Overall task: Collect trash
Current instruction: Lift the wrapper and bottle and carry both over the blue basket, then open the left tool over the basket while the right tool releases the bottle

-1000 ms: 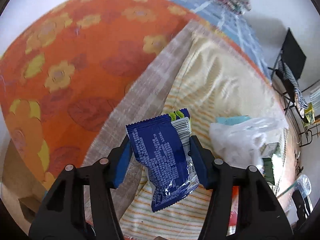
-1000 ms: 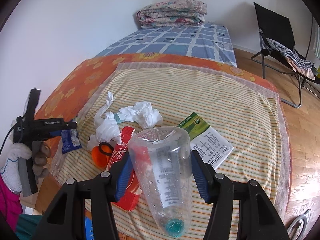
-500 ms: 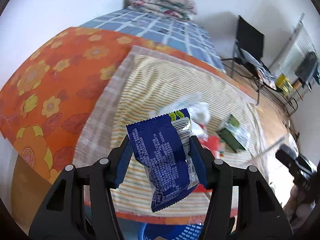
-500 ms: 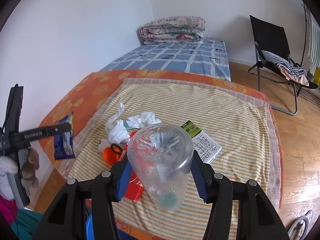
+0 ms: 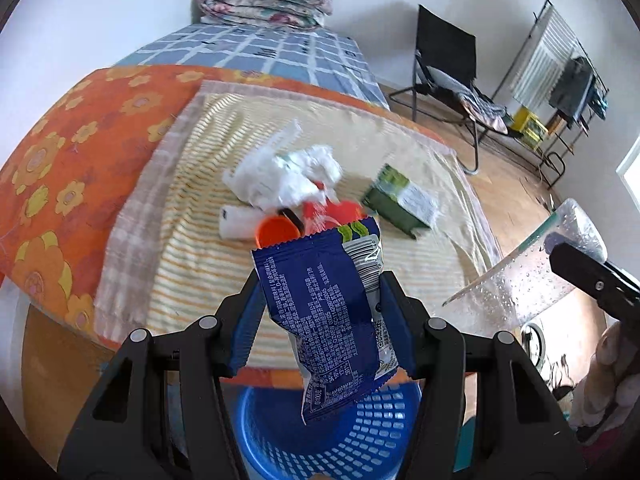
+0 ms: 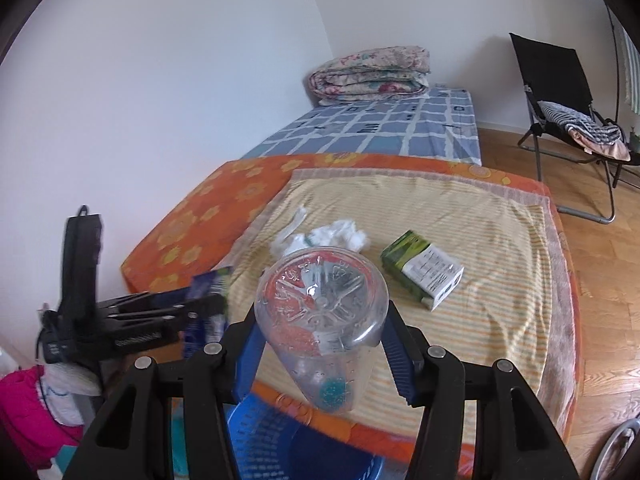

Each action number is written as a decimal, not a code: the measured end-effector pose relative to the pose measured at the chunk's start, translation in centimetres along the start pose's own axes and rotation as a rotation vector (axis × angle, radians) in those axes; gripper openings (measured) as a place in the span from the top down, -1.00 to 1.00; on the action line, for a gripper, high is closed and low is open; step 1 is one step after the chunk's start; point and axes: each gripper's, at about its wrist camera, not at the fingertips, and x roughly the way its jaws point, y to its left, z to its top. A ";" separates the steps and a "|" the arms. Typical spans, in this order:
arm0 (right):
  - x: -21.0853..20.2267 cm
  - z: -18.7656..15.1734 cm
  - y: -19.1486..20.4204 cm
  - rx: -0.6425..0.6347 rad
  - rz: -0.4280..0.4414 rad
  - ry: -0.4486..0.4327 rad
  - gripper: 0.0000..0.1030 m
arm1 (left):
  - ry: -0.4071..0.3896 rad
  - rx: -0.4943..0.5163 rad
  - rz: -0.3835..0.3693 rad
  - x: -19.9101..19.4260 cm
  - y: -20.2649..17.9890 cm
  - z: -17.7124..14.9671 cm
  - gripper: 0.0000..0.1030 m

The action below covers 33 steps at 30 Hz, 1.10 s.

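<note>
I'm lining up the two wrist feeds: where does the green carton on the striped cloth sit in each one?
Left wrist view: the green carton lies right of centre in the upper half, right of the white crumpled tissue, above the blue wrapper.
Right wrist view: the carton lies right of centre, beyond the clear bottle.
Shared landmark: the folded quilt at the bed's far end.

Home bedroom. Low bed [image 6: 400,132] against a white wall, blue checked sheet. Folded floral quilt [image 6: 370,74] at the bed's far end; orange flowered cover [image 5: 80,128] and striped towel [image 6: 460,216] over its near end. Black folding chair [image 6: 560,92] draped with clothes right of the bed, on wood parquet floor [image 6: 600,280]. Clothes drying rack [image 5: 556,52] beyond the chair.
</note>
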 end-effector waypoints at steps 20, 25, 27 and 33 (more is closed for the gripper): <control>0.2 -9.4 0.4 0.007 0.035 0.158 -0.10 | 0.162 0.079 0.026 4.1 -2.4 -8.5 -0.12; 1.8 -11.2 0.4 0.008 0.023 0.219 -0.10 | 0.218 0.093 0.034 5.7 -2.7 -10.3 -0.12; 2.3 -12.0 0.4 0.003 0.015 0.239 -0.10 | 0.235 0.103 0.036 6.1 -2.8 -10.9 -0.12; 3.7 -13.6 0.2 -0.005 -0.009 0.297 -0.11 | 0.283 0.116 0.042 7.0 -2.7 -12.6 -0.13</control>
